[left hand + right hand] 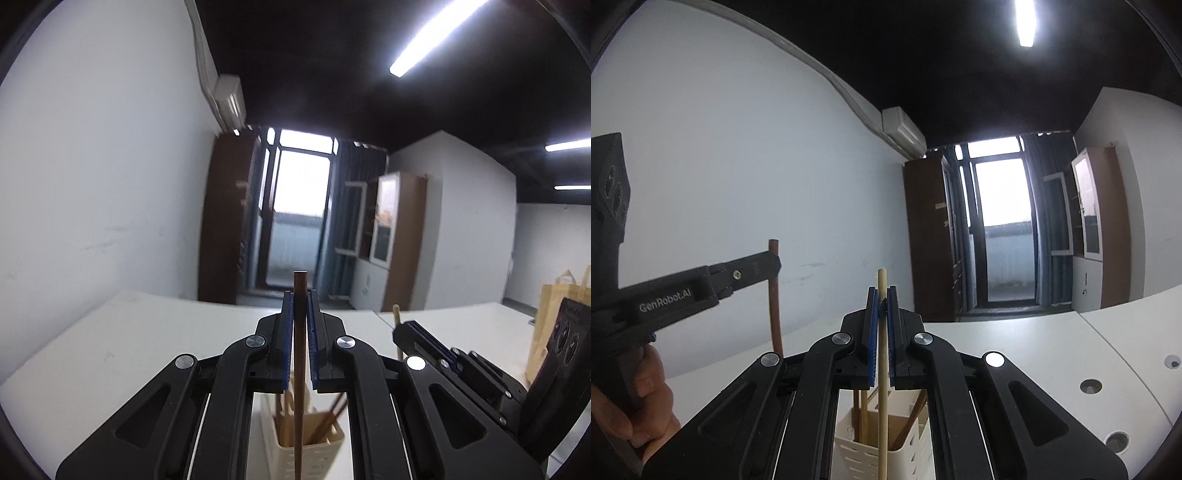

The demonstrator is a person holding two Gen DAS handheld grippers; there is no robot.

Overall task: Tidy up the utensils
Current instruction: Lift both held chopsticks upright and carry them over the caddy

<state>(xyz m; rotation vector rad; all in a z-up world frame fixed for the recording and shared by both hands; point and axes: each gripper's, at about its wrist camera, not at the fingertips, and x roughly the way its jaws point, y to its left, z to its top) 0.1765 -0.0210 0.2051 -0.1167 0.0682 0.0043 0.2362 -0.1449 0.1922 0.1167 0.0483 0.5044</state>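
Left gripper (300,306) squeezed tight on brown chopstick (299,369), right gripper (882,306) on pale chopstick (882,369), white holder (314,450) at 6 o'clock.

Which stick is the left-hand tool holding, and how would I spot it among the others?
Start at the white table, then find the cream slotted holder standing on it with several sticks inside. The dark brown chopstick is held upright in the left gripper, above that holder. The right gripper holds a pale bamboo chopstick; yours is the darker, reddish-brown one.
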